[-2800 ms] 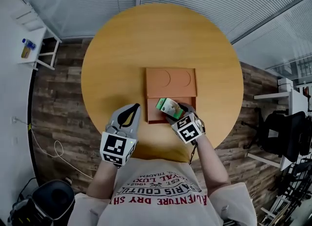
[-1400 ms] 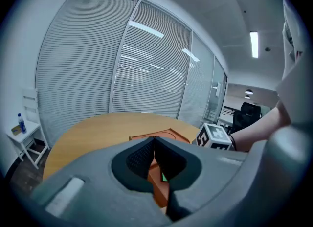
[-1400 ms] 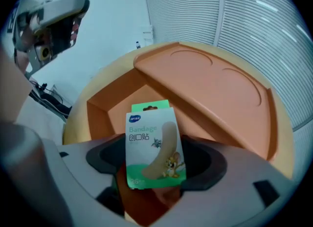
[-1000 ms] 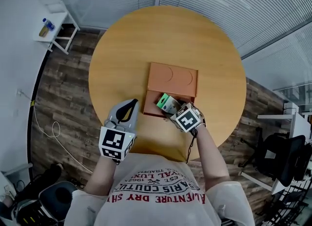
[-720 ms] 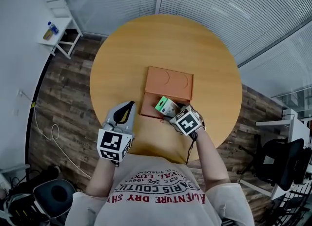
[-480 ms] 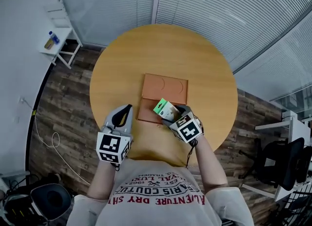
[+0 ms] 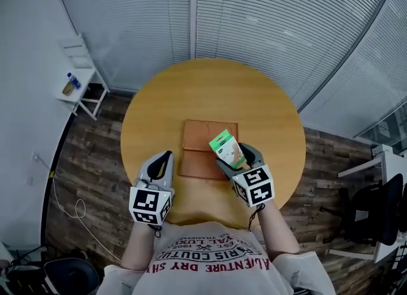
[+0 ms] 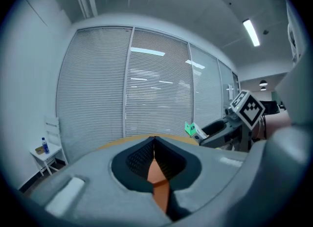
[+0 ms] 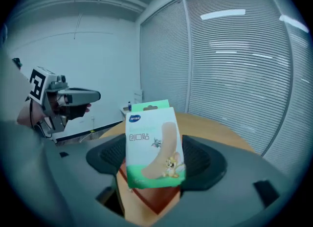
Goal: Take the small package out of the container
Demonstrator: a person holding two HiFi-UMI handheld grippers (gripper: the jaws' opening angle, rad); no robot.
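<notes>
The small package (image 7: 227,149), a green and white plaster box, is held up above the right side of the orange-brown container (image 7: 197,136), which lies open on the round wooden table (image 7: 267,116). My right gripper (image 7: 236,157) is shut on the package (image 9: 154,145), gripping its lower part. My left gripper (image 7: 166,156) hovers at the container's near left edge, jaws shut and holding nothing. In the left gripper view the jaws meet at the tips (image 8: 154,140), and the package (image 8: 191,129) shows to the right.
A small white side table (image 7: 79,84) with bottles stands on the wood floor at the left. A cable (image 7: 70,208) lies on the floor. A black office chair (image 7: 381,211) sits at the right. Window blinds run behind the table.
The right gripper has lifted the package up and a little right, off the container's near half. The left gripper has stayed shut beside the container. The head view has tilted upward.
</notes>
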